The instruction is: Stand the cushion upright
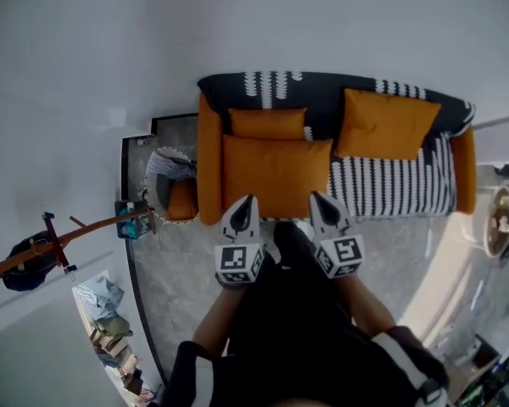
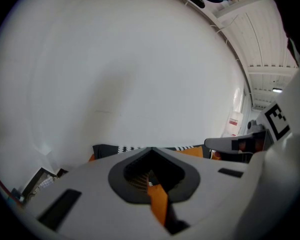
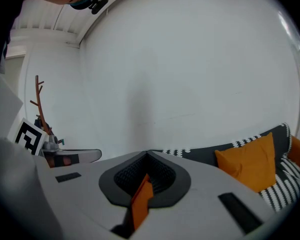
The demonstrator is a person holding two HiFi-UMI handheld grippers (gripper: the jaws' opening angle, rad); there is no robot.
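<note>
A large orange cushion (image 1: 276, 175) lies flat on the left seat of the sofa (image 1: 390, 185). Behind it a small orange cushion (image 1: 267, 123) stands against the backrest. A third orange cushion (image 1: 383, 124) (image 3: 252, 161) leans on the backrest further right. My left gripper (image 1: 248, 200) (image 2: 151, 151) and right gripper (image 1: 316, 197) (image 3: 146, 155) are side by side at the sofa's front edge, just short of the flat cushion. Both are shut with nothing between the jaws. Each gripper view shows mostly white wall above the sofa back.
A round basket (image 1: 170, 181) with cloth stands beside the sofa's left arm. A wooden coat rack (image 1: 59, 244) (image 3: 39, 101) leans at the far left, with piled clothes (image 1: 106, 312) below. A round side table (image 1: 499, 219) sits right of the sofa.
</note>
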